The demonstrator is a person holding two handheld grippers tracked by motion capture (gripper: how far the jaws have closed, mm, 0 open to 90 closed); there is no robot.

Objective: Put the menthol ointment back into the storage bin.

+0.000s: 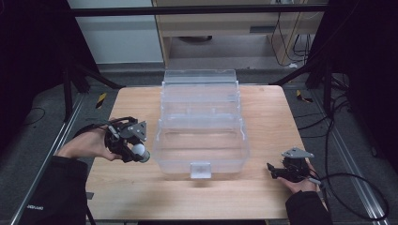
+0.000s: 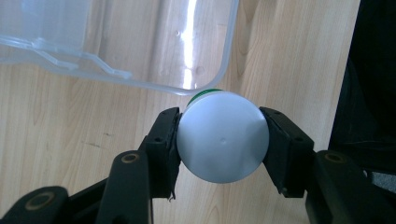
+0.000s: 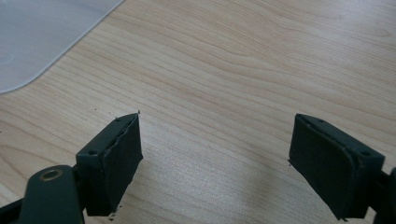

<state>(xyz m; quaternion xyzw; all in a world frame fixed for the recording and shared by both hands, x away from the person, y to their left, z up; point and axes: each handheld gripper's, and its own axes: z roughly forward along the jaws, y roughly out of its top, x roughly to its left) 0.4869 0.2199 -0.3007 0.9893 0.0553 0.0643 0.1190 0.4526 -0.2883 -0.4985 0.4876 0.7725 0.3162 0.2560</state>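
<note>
From the high view, a clear plastic box (image 1: 202, 136) sits mid-table (image 1: 263, 192); the left gripper (image 1: 136, 150) is near its left wall, the right gripper (image 1: 277, 169) toward the table's right edge. In the left gripper view, the jaws clamp a white bottle (image 2: 223, 136), perhaps green-banded. In the right gripper view, the jaws gape empty.

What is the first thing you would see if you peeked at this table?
A big clear plastic box with its lid open sits in the middle of the wooden table. Just left of it, the left gripper squeezes a white bottle between its jaws.
</note>
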